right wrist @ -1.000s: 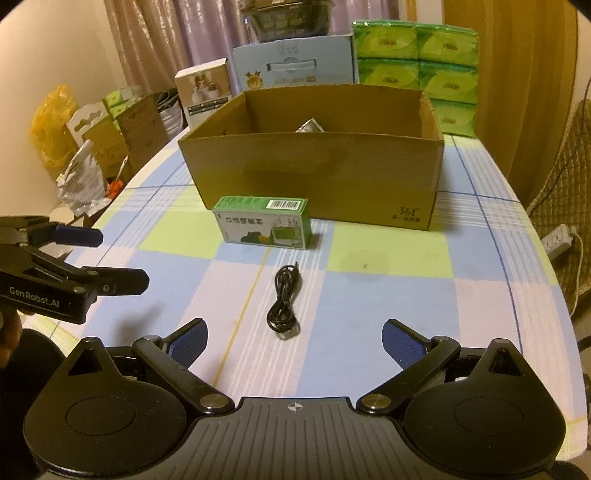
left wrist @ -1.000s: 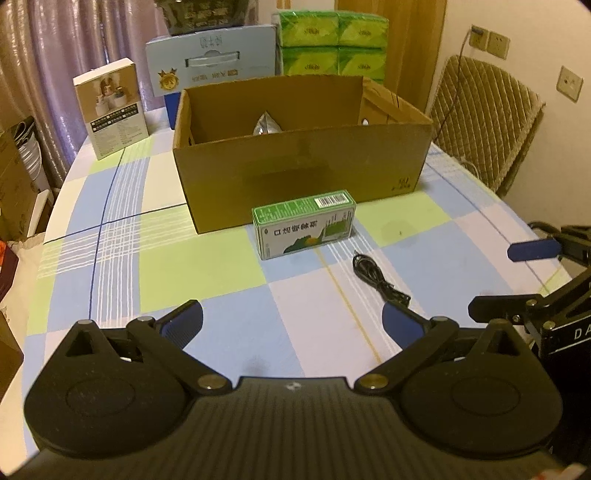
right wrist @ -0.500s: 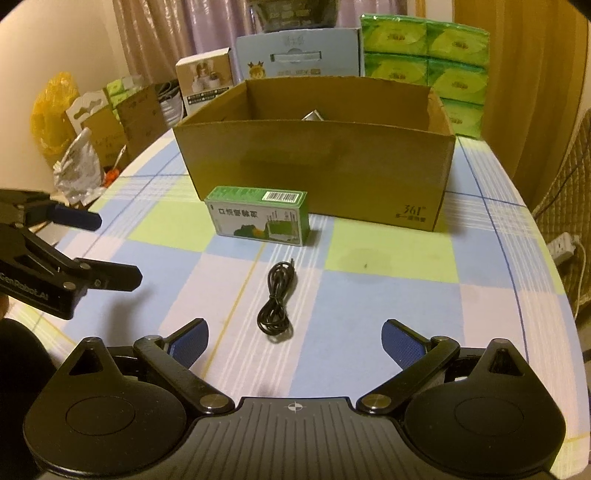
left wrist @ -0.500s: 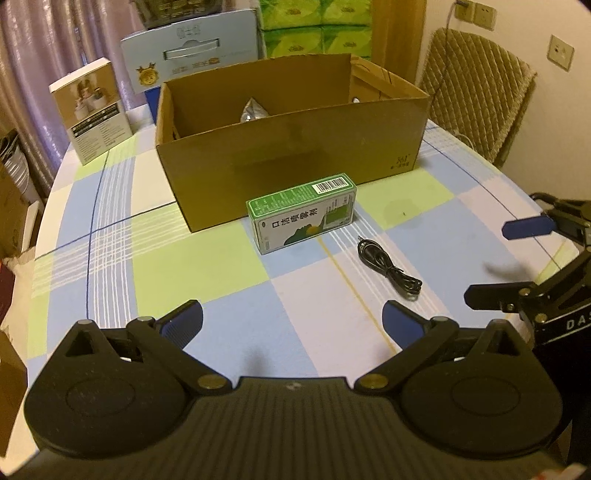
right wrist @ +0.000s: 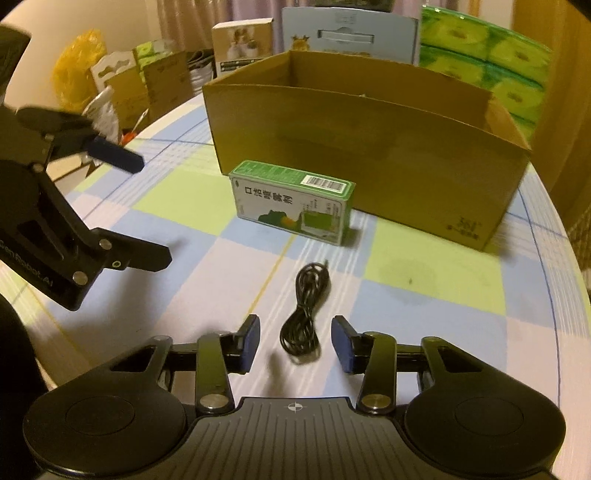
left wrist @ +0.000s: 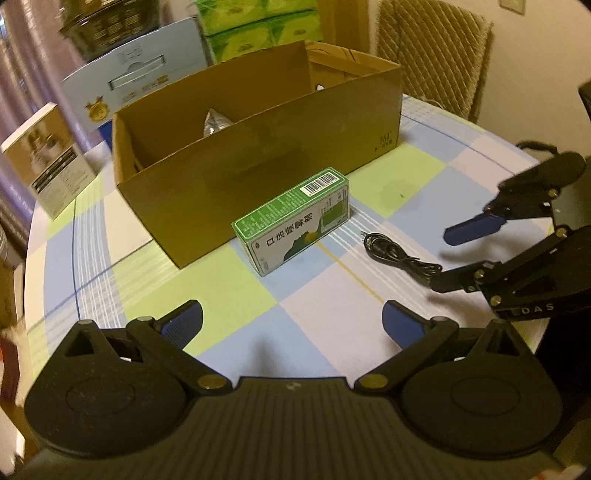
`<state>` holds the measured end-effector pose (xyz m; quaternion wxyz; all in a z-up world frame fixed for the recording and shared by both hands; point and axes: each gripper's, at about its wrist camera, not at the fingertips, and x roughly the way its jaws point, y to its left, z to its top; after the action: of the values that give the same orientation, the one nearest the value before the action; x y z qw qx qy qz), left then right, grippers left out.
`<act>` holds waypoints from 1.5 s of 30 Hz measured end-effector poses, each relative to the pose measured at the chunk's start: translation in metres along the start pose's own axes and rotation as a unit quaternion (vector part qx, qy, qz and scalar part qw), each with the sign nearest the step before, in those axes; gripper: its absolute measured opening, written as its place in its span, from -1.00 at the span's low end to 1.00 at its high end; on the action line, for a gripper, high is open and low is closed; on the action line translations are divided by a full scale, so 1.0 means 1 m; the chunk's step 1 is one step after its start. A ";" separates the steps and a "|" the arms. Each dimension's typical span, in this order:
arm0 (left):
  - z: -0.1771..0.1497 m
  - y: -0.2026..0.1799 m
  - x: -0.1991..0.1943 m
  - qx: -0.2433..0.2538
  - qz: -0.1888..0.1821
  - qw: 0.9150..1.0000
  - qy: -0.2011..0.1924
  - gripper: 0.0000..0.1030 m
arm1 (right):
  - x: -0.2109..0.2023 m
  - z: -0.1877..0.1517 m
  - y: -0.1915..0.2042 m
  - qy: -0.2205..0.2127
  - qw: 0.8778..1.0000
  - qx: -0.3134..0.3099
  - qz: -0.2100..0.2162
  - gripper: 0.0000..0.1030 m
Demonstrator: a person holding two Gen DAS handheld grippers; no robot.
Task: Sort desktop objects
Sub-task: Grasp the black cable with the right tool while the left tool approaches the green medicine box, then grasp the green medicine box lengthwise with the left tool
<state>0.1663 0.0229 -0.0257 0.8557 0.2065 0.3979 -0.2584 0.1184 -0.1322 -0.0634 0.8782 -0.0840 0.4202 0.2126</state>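
Here, the right tongs hang low over the checked tabletop, fingers part-closed but apart, flanking a coiled black cable without touching it. The left tongs are spread wide. Beyond lies a green carton, just before an open cardboard box.

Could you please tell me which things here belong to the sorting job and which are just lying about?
Job: green box, black cable, cardboard box, left gripper, right gripper.

Lying about: tissue packs, blue carton, white box, chair.
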 end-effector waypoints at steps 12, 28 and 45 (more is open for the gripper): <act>0.010 0.002 0.030 0.104 -0.021 0.994 -0.011 0.86 | 0.038 0.005 0.001 0.025 1.000 -0.011 -0.016 -0.45; 0.043 0.003 0.070 0.179 -0.045 0.982 -0.027 0.76 | 0.030 0.005 -0.035 0.029 0.998 -0.022 -0.051 -0.83; 0.042 -0.006 0.075 0.102 -0.068 0.992 0.031 -0.36 | 0.010 -0.009 -0.065 0.023 0.996 0.069 -0.045 -0.84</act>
<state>0.2280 -0.0258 -0.0603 0.7978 0.2728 0.4092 -0.3488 0.1464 -0.1906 -0.0788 0.8804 -0.0466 0.4502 0.1417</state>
